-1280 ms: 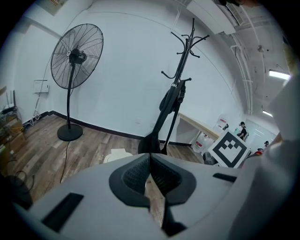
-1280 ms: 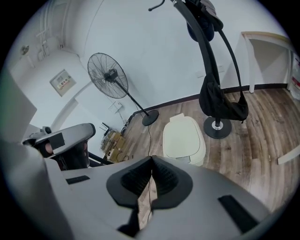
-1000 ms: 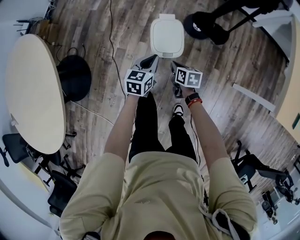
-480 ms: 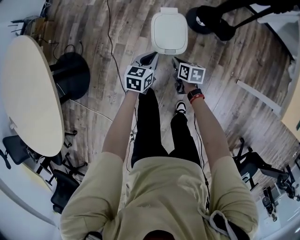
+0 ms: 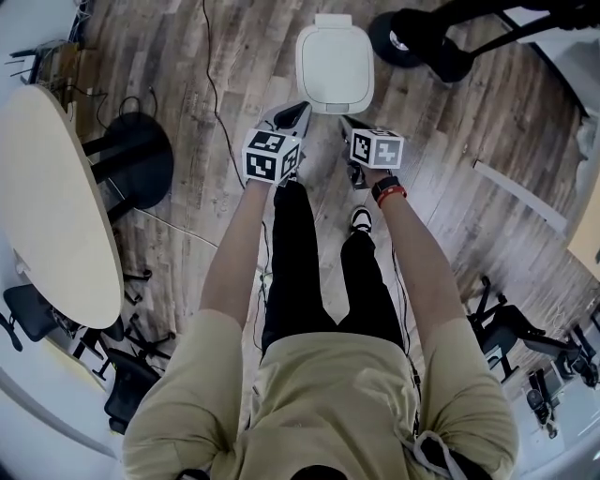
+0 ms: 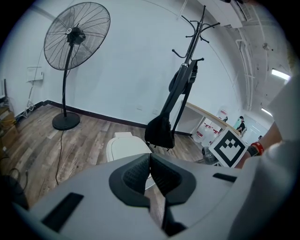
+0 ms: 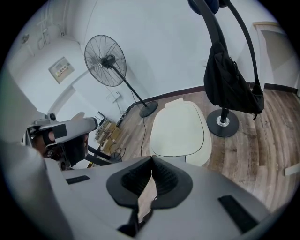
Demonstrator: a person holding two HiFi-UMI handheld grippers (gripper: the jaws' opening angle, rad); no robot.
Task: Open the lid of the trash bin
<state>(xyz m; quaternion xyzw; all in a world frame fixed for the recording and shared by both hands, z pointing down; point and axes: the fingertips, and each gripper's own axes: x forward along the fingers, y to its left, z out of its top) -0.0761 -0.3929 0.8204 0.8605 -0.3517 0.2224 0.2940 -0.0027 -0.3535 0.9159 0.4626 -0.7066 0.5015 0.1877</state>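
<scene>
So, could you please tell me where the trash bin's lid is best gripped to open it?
Probably the lid's near front lip, approached from the person's side with the right gripper. The narrow hinge-like tab sits at the far end, so the near edge should lift.

**Clothing and hand-held grippers of the person.**
Beige short-sleeved shirt (image 5: 328, 394), black trousers (image 5: 300, 262), white-and-black shoe (image 5: 358, 220), and a black watch (image 5: 385, 192) with a red band at the right wrist. The left hand-held gripper (image 5: 302, 109) and right hand-held gripper (image 5: 343, 121) are pale grey with dark ribbed pads. Each bears a white cube (image 5: 270, 157) printed with black square markers.
</scene>
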